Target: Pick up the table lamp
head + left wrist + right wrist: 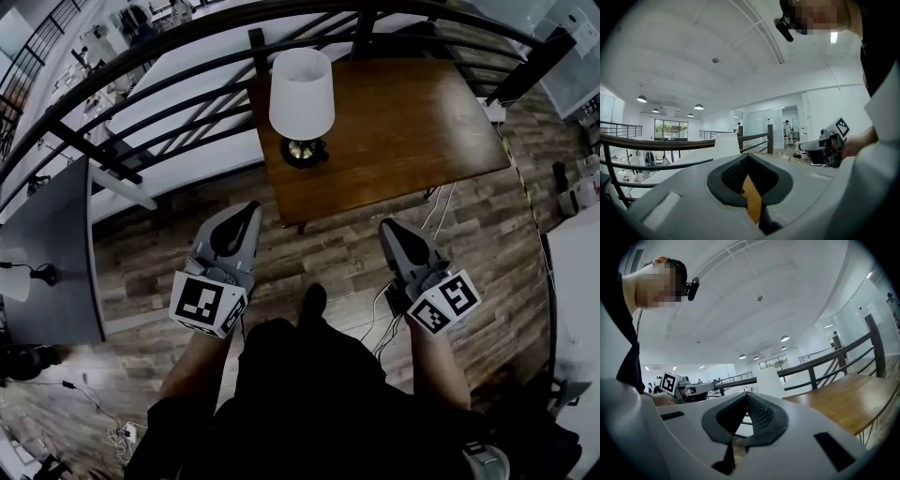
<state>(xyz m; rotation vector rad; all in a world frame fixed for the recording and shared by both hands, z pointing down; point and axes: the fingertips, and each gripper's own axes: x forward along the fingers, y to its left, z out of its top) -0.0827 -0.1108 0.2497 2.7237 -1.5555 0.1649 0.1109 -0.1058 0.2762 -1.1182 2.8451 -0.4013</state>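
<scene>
The table lamp has a white shade (301, 91) and a dark round base (305, 151). It stands upright near the left edge of a brown wooden table (403, 131). My left gripper (251, 208) and right gripper (385, 226) are held side by side over the wood floor, short of the table's near edge, and both point towards it. Each is shut with nothing between its fingers. The left gripper view shows my left gripper (747, 157) and the shade (725, 144) beyond its tip. The right gripper view shows my right gripper (746, 395) and the shade (768, 380) ahead, slightly right.
A black metal railing (159, 103) runs behind the table and along its left side. A grey table (52, 248) stands at the left, and cables (380, 314) lie on the floor by the person's foot (312, 302). White furniture (577, 272) is at the right edge.
</scene>
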